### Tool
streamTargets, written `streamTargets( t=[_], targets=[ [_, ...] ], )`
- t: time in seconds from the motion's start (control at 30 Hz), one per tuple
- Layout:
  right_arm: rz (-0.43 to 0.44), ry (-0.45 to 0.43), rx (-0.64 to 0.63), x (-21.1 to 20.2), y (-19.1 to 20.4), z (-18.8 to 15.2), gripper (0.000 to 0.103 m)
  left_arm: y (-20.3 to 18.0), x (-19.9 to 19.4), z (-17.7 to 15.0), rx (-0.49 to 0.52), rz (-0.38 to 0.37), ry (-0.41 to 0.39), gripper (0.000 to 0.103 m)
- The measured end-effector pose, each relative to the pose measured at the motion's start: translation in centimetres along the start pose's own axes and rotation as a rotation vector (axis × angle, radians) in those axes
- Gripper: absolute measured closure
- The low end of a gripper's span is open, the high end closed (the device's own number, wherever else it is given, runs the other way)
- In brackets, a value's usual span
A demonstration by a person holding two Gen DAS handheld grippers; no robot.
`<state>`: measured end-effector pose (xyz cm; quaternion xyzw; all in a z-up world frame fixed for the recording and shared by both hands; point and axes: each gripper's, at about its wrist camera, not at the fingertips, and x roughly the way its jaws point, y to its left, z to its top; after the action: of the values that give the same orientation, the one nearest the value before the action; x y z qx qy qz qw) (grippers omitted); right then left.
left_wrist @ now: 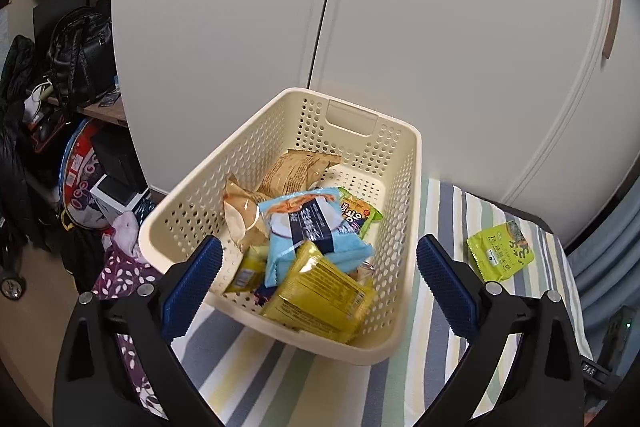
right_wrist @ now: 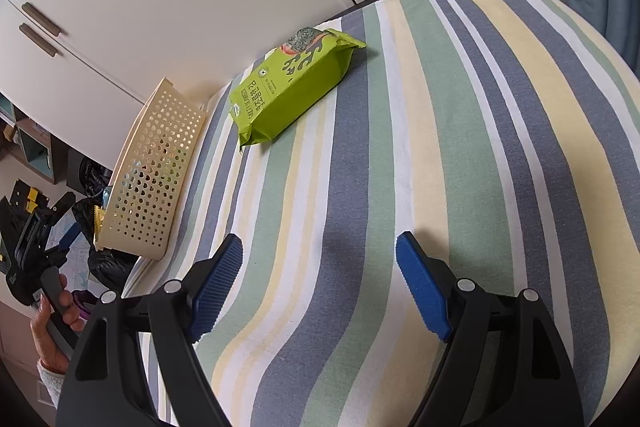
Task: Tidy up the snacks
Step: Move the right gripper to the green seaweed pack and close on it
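The green snack pack (right_wrist: 294, 83) is the one item I see outside the cream basket (left_wrist: 404, 227); it lies flat on the striped cloth (right_wrist: 460, 155), near the basket's long side but apart from it, close to the cloth's far edge by the white cabinet doors (left_wrist: 460, 27). My right gripper (right_wrist: 320, 279) hangs over bare cloth short of the pack, jaws wide apart, empty. My left gripper (left_wrist: 320, 279) sits at the basket's near end, jaws also spread wide, nothing held. Risks as I judge them: a shallow pinch could slide the slick pack toward the cloth's far edge or bunch the fabric. The basket is already heaped, and a yellow pack (left_wrist: 320, 295) leans against its near wall, so a careless drop may spill. Open room: the cloth between the right gripper and the pack is bare; beyond the basket's far long side the surface ends above floor clutter.
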<state>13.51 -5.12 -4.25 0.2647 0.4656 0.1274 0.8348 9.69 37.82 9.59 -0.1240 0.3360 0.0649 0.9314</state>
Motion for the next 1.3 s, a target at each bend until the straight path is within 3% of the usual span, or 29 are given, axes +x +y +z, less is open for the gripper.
streamTargets(
  t=[0.4, 0.5, 0.73, 0.97, 1.13, 1.3],
  targets=[
    [-0.053, 0.038, 0.005, 0.7, 0.2, 0.3, 0.024, -3.9, -3.0, -6.7, -0.002, 0.045, -0.161, 0.003],
    [-0.076, 0.055, 0.015, 1.2, 0.5, 1.0, 0.017, -5.1, -3.2, -8.1, 0.039, 0.069, -0.206, 0.003],
    [-0.042, 0.041, 0.069, 3.6, 3.2, 5.6, 0.014, -6.8, -2.3, -9.5, 0.112, 0.057, -0.187, 0.003],
    [0.001, 0.057, 0.232, 8.4, 4.3, 10.2, 0.014, -7.1, -3.3, -9.9, 0.122, 0.069, -0.241, 0.003],
    [-0.056, 0.045, 0.261, 11.0, 5.3, 12.9, 0.009, -6.8, -3.3, -9.9, 0.095, 0.073, -0.242, 0.003],
    [-0.141, 0.053, 0.199, 13.0, 7.1, 15.0, 0.009, -7.1, -3.4, -9.9, 0.096, 0.059, -0.245, 0.003]
  ],
)
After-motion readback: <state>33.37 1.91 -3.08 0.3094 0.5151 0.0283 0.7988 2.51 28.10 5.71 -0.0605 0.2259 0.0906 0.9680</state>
